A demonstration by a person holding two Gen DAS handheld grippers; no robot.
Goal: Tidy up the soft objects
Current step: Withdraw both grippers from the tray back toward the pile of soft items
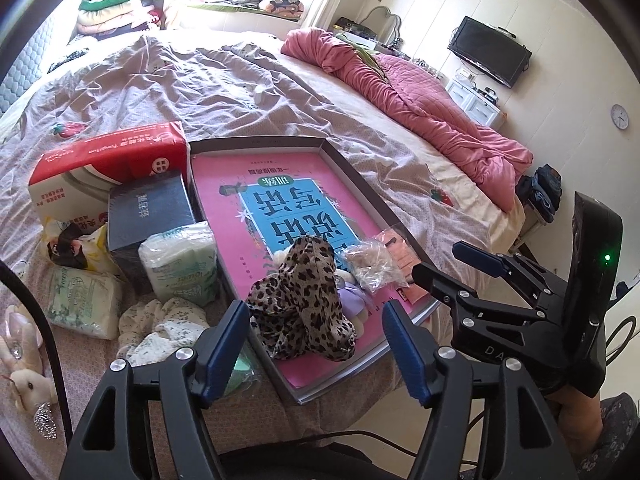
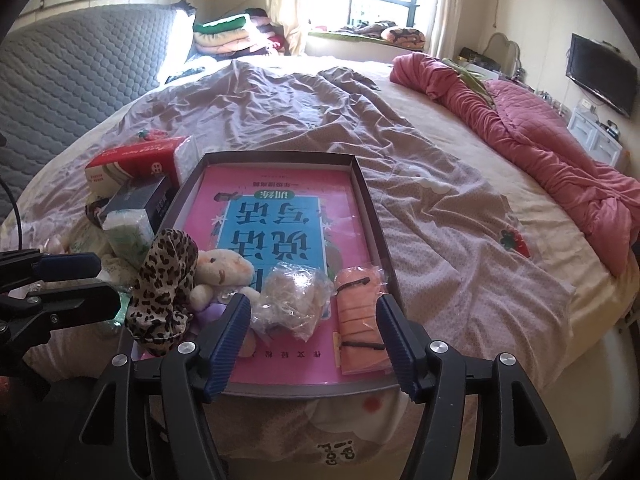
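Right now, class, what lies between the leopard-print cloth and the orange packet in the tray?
In the right wrist view, a plush bunny and a clear crinkled bag lie between the leopard-print cloth and the orange packet.

Illumination is daylight from the large dark-framed window (image 2: 368,0) at the far side of the room. The panes are overexposed in both views, with highlight detail lost there and on the adjacent cream curtain (image 2: 294,4). The rumpled mauve bed sheet (image 2: 304,108) is brightest near the window and dims toward the camera. Foreground items lie in soft shade; shadows are diffuse, without hard edges. The glossy pink book cover (image 1: 256,184) shows mild sheen. Fisheye distortion curves straight lines strongly toward the frame edges, and dark vignetting fills the corners. Focus is acceptable centrally; peripheral detail is softer.
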